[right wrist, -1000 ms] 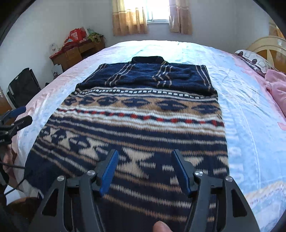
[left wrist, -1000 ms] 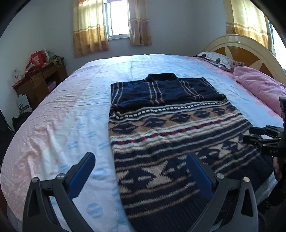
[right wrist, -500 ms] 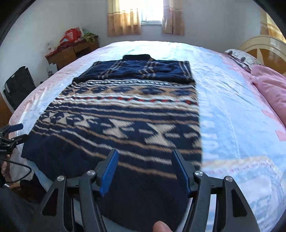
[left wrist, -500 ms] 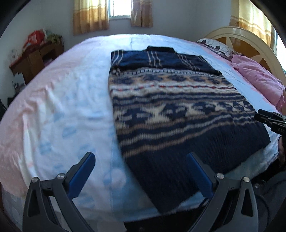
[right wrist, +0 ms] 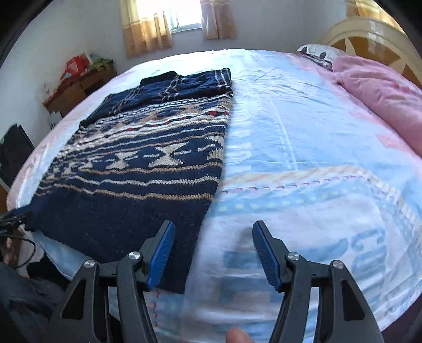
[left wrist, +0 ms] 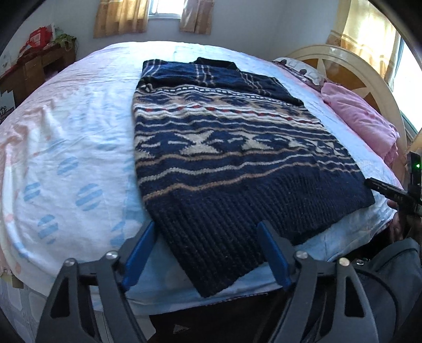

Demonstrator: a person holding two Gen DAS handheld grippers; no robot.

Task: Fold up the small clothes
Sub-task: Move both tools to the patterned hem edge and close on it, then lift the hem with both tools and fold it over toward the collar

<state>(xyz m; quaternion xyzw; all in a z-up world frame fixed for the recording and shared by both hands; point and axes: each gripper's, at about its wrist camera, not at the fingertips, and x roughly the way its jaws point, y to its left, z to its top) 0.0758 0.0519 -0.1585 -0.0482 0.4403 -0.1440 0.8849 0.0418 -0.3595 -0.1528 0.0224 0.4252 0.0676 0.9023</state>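
A navy knitted sweater (left wrist: 224, 158) with beige, white and red bands lies flat on the bed sheet (left wrist: 66, 137), its sleeves folded in across the far end. My left gripper (left wrist: 205, 253) hovers at the near hem's left corner. Its jaws are closing, with the dark ribbed hem between the blue fingers (left wrist: 139, 250) but not pinched. My right gripper (right wrist: 213, 253) stands open over the sweater's (right wrist: 137, 171) near right corner, the fabric edge lying under its left finger (right wrist: 162, 250). Each gripper shows at the edge of the other's view: right gripper (left wrist: 387, 190), left gripper (right wrist: 15, 219).
A pink pillow (left wrist: 361, 118) and a cream headboard (left wrist: 369, 76) stand at the right. A wooden desk (left wrist: 34, 68) with clutter is at the far left, a curtained window (right wrist: 182, 18) behind. The near bed edge (left wrist: 163, 295) drops off below the grippers, beside a dark bag (left wrist: 390, 277).
The left gripper sank toward the near hem and its jaws narrowed. The right gripper slid right, from over the sweater's middle to its right hem corner.
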